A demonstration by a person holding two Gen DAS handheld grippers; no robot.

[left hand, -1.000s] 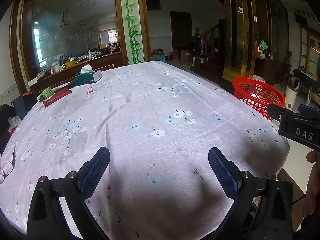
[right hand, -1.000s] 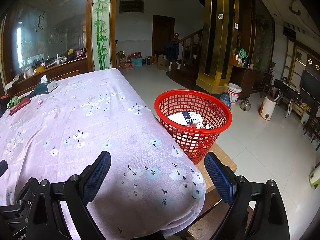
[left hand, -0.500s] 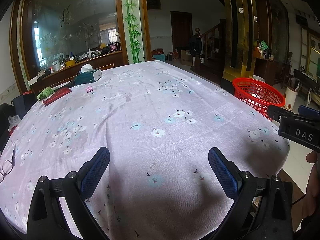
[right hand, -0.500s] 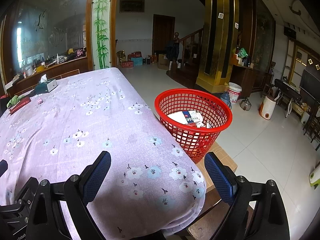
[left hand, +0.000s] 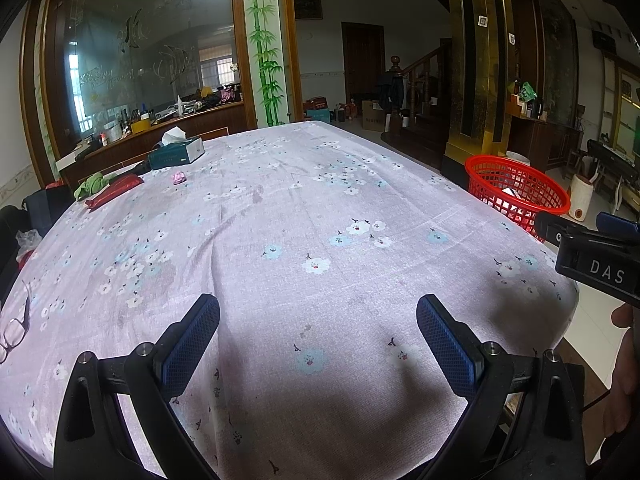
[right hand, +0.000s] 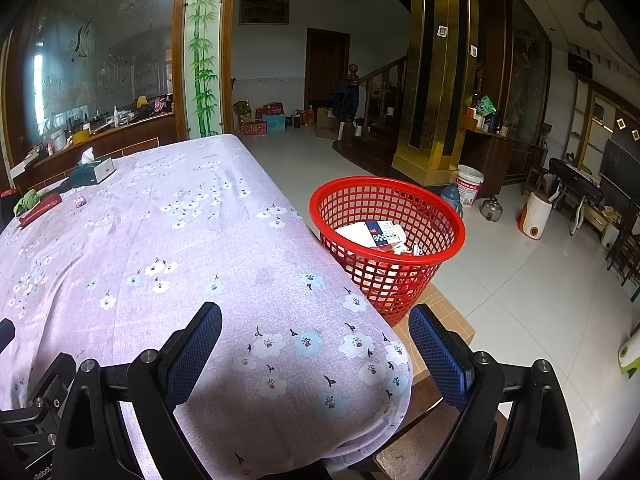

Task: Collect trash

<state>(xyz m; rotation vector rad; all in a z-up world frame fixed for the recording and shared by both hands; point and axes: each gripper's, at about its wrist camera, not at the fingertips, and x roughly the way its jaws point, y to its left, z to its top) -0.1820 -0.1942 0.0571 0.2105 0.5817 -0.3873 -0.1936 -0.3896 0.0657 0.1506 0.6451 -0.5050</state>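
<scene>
A red mesh basket [right hand: 436,216] stands just off the table's right edge, with boxes and paper [right hand: 380,234] inside; the left wrist view shows the basket [left hand: 520,176] too. Far across the floral tablecloth [left hand: 304,208] lie a small pink crumpled wrapper [left hand: 179,177], a red packet [left hand: 116,191] and a green cloth [left hand: 93,185]. My left gripper [left hand: 318,340] is open over the near cloth, nothing between its fingers. My right gripper [right hand: 314,344] is open above the table's near right corner. The right gripper's body [left hand: 592,256] shows at the left wrist view's right edge.
A teal tissue box [left hand: 178,152] sits at the table's far left. Glasses [left hand: 16,328] lie at the near left edge. A person's hand [left hand: 624,344] is at the right. A brown cardboard box [right hand: 444,316] is under the basket; tiled floor [right hand: 520,300] lies beyond.
</scene>
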